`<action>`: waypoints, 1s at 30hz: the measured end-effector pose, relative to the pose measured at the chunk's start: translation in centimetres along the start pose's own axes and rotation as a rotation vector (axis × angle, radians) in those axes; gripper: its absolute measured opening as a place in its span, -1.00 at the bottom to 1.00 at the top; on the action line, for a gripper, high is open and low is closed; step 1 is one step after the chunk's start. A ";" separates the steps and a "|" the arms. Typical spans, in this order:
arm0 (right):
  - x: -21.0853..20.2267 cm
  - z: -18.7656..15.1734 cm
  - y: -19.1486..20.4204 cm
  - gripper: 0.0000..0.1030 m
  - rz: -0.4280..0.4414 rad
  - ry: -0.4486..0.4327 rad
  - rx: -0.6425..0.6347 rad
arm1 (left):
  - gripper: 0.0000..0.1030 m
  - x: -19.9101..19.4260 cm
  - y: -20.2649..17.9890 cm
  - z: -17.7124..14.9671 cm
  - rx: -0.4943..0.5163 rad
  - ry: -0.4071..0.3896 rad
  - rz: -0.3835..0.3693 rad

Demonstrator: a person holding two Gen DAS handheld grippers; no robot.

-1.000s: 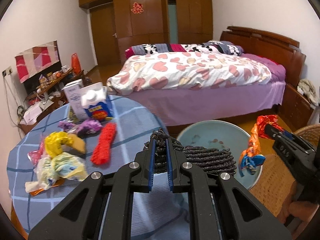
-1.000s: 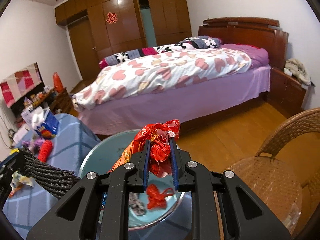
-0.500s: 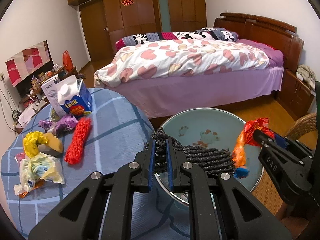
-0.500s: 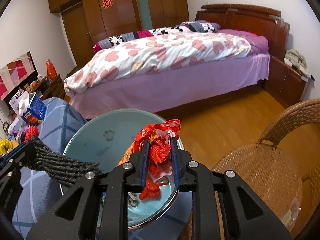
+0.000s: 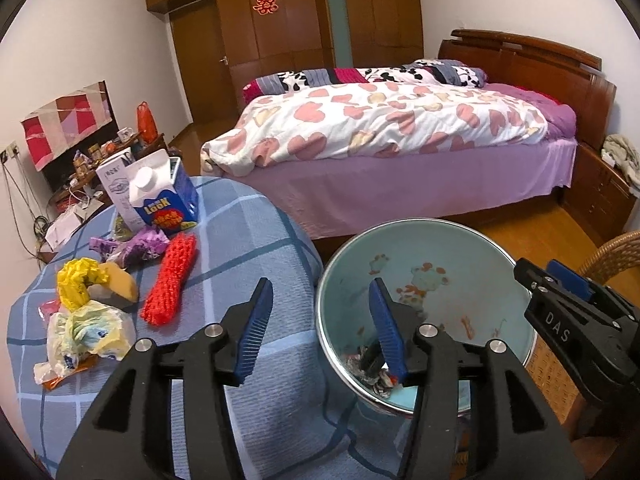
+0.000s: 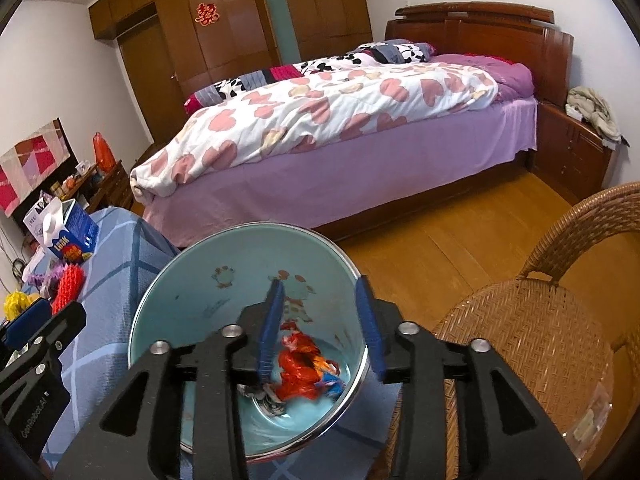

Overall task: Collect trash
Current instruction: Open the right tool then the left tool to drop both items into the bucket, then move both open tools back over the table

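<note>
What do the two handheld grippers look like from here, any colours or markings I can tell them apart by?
Both look alike: matte black angular bodies with cut-out slots, silver round bolts at the joints, and blue ribbed pads lining the fingers. The left gripper shows pale lettering along its side in the right wrist view. The right gripper carries the letters DAS on its side in the left wrist view. No cables, hands or sleeves are visible.

Evenly lit indoors, warm cast; ceiling-light glare on glossy wardrobe doors (image 5: 276, 20); strong fisheye bending and black vignette at corners; motion blur on red wrapper (image 6: 298, 376).
</note>
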State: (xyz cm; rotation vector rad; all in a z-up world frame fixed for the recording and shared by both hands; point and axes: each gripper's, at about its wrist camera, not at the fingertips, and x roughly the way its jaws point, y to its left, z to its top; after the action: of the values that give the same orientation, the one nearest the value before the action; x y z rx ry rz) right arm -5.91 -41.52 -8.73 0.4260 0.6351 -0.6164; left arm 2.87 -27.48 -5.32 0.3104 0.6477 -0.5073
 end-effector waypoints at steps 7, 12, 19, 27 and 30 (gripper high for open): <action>-1.7 0.4 0.2 0.09 0.003 -0.058 0.019 | 0.21 -1.1 1.0 0.0 -0.020 -0.019 0.026; -2.5 0.6 0.8 0.10 0.017 -0.073 0.009 | 0.25 -1.6 1.8 -0.1 -0.039 -0.017 0.025; -3.6 0.5 2.4 0.16 0.039 -0.092 -0.021 | 0.37 -2.5 3.5 -0.5 -0.069 -0.029 0.044; -4.4 0.3 4.6 0.17 0.072 -0.095 -0.061 | 0.46 -3.1 6.0 -1.0 -0.116 -0.029 0.074; -4.6 0.0 5.7 0.17 0.090 -0.093 -0.077 | 0.48 -3.3 7.0 -1.2 -0.130 -0.027 0.086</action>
State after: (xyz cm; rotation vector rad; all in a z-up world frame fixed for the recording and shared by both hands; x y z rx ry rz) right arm -5.17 -35.52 -4.64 0.3497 0.5467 -0.5215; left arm 3.81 -20.03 -3.32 0.2075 0.6350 -0.3846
